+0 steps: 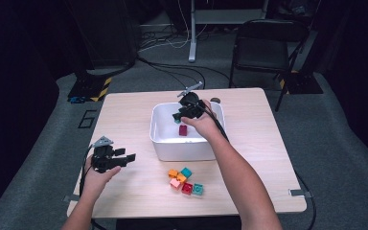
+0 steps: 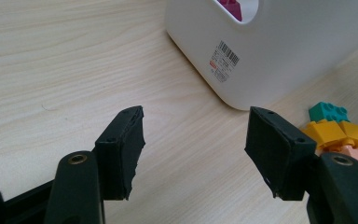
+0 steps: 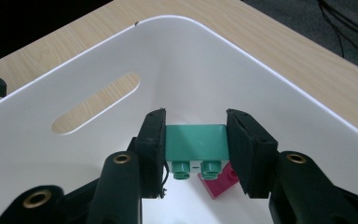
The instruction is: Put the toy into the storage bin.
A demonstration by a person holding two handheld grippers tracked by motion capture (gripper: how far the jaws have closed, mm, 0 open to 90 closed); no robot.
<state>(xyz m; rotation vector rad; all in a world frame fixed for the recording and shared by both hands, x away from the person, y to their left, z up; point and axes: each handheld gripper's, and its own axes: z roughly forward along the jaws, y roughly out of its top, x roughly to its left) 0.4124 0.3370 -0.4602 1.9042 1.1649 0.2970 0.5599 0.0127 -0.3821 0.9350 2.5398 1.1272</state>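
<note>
A white bin (image 1: 172, 148) stands in the middle of the wooden table. My right gripper (image 1: 178, 116) reaches down inside it, shut on a green brick (image 3: 196, 144) whose studs point down; both pads press its ends. Below it a magenta brick (image 3: 219, 183) lies on the bin floor, seen also from above as the magenta brick (image 1: 183, 130). My left gripper (image 1: 124, 155) hovers low over the table left of the bin, open, with nothing between its fingers (image 2: 121, 149). A cluster of loose bricks (image 1: 186, 181) in orange, teal, pink and red lies in front of the bin.
The bin's white wall (image 2: 261, 56) with a barcode label (image 2: 223, 60) rises close ahead of the left gripper, and the orange and teal bricks (image 2: 338, 126) lie to its right. A handle slot (image 3: 95, 102) cuts the bin wall. A black chair (image 1: 266, 45) stands beyond the table.
</note>
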